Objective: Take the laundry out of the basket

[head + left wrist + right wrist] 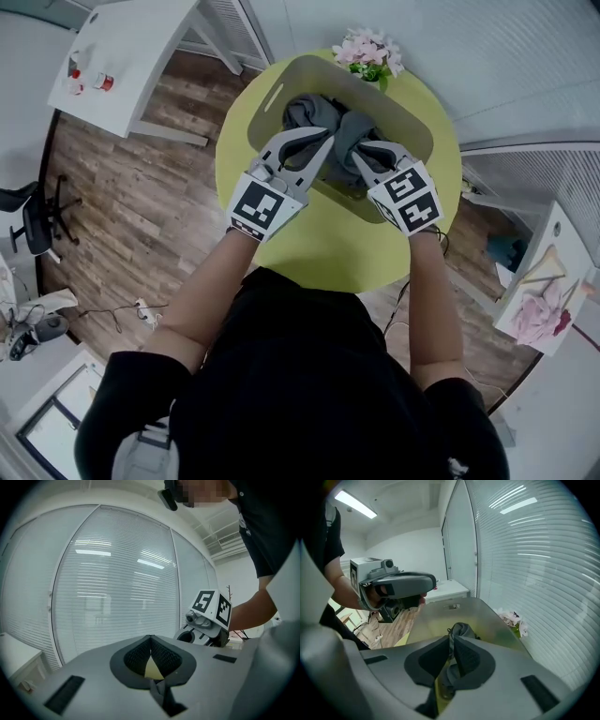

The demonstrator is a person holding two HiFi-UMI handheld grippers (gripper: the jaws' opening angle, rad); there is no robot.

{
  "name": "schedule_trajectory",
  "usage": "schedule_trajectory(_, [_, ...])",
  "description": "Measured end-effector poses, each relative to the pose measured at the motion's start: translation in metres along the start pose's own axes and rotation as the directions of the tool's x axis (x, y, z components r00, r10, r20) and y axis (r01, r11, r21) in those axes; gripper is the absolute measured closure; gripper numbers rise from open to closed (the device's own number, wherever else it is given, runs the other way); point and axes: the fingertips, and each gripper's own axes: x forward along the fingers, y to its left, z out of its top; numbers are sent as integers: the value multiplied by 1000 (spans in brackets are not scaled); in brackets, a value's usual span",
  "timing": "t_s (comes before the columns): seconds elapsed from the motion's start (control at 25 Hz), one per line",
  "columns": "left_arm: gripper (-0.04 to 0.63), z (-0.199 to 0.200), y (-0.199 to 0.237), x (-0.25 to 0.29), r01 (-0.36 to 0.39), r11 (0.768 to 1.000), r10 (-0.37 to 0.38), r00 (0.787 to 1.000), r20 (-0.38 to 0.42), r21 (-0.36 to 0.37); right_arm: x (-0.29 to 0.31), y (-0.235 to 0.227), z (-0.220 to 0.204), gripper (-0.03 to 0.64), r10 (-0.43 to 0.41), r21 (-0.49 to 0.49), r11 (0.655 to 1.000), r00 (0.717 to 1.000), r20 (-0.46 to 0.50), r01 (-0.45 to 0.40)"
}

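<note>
The right hand-held gripper (452,641) pinches laundry (305,111) in the basket (398,103) — left hand-held gripper (150,641) closed, empty.

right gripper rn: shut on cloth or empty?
Shut on cloth. In the right gripper view, the right gripper has its jaws pinched together on a fold of the grey garment, over the basket.

Left gripper (150,638), jaws together

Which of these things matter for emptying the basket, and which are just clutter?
For the job: grey laundry, pinched in the right gripper; basket; left gripper, jaws together; round table.
Lying about: flowers; white desk; office chair; floor cables.
</note>
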Motion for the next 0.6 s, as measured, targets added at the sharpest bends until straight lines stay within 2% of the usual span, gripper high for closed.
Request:
schedule_trajectory(0.12, [584,-5,10,13,32,999,-32,999,11,4,23,-12,-7,564,12,4,1000,998,-66,-12])
schedule_trajectory(0.28, [584,-12,25,27,59,998,-59,998,18,15,57,-21,-26,492,22,-1,1000,983,-182,-23])
schedule_trajectory(0.36, [584,-16,32,33,60,998,-60,998,22,15,74,-22,-38,455,38,-5,999,972,-233,-40])
schedule_trajectory(0.48, [584,-19,41,41,57,998,-57,998,30,15,97,-21,-54,362,70,-18,997,950,-305,-80])
schedule_trajectory(0.6, [584,-24,50,49,47,999,-48,998,31,18,120,-22,-68,308,98,-39,992,926,-365,-120])
